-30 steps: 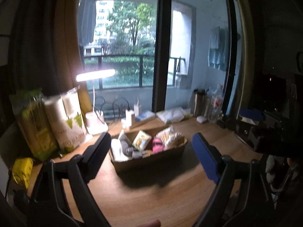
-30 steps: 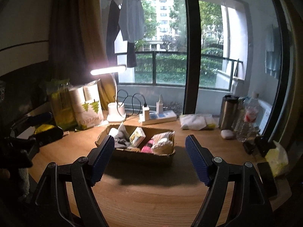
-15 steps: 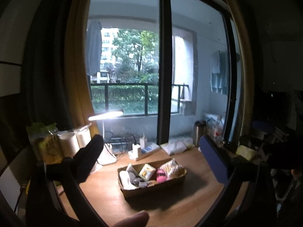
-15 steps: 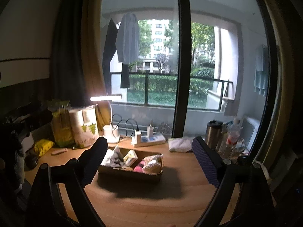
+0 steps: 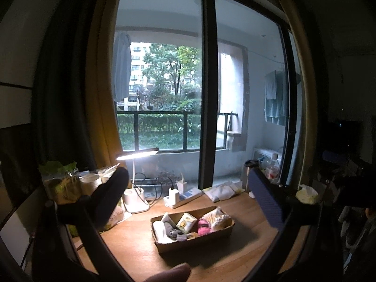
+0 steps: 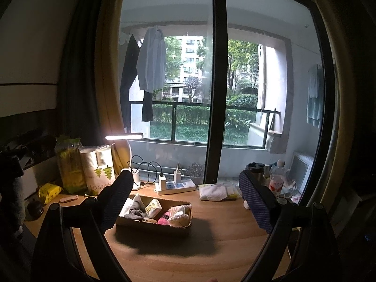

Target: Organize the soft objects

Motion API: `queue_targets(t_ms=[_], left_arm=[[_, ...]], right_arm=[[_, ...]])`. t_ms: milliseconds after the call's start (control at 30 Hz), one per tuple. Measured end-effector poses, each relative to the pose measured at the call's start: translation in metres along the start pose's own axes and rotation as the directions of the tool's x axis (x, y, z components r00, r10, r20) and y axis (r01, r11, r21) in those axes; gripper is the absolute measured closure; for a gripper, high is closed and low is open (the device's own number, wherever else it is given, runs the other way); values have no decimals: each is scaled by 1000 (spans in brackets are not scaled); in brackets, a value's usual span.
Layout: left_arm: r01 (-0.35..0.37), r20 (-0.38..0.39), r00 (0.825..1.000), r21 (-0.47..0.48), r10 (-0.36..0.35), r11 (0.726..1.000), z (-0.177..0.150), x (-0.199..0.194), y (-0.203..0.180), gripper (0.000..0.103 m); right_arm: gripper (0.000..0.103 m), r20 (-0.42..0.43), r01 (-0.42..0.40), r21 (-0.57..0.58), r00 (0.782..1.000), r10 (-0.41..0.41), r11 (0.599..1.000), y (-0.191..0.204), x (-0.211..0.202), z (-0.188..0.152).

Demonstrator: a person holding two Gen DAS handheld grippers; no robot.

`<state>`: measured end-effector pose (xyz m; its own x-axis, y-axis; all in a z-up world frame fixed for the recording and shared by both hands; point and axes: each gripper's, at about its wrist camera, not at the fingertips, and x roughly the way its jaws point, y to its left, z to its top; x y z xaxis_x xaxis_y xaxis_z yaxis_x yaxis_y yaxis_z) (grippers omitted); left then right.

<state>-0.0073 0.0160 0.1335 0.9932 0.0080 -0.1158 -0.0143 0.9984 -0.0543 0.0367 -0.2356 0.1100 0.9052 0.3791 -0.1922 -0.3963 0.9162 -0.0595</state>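
Both hand-held grippers (image 5: 188, 202) (image 6: 185, 202) spread apart, empty; cardboard box (image 6: 150, 226) of soft items lies crosswise.

The surface (image 6: 211, 246) looks like smooth wood with a soft sheen. The box (image 6: 152, 226) is matt brown cardboard holding cloth socks (image 5: 175, 232). The right gripper (image 6: 185, 202) has textured blue pads (image 6: 255, 202). The flask (image 6: 255, 172) looks metallic.

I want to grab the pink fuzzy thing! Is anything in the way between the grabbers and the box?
Nothing visible blocks it. Both the left gripper and right gripper hang open above the bare wooden table, and the brown cardboard box with the pink fuzzy bundle sits straight ahead, uncovered.
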Motion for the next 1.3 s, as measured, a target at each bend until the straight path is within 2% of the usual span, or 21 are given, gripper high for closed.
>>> queue_targets(t_ms=[1300], left_arm=[[1,-13,1000,12,-1,1000,-1,0,-4,1]], right_arm=[[10,-22,3,4,1000,-3,1000,-1,9,-4]])
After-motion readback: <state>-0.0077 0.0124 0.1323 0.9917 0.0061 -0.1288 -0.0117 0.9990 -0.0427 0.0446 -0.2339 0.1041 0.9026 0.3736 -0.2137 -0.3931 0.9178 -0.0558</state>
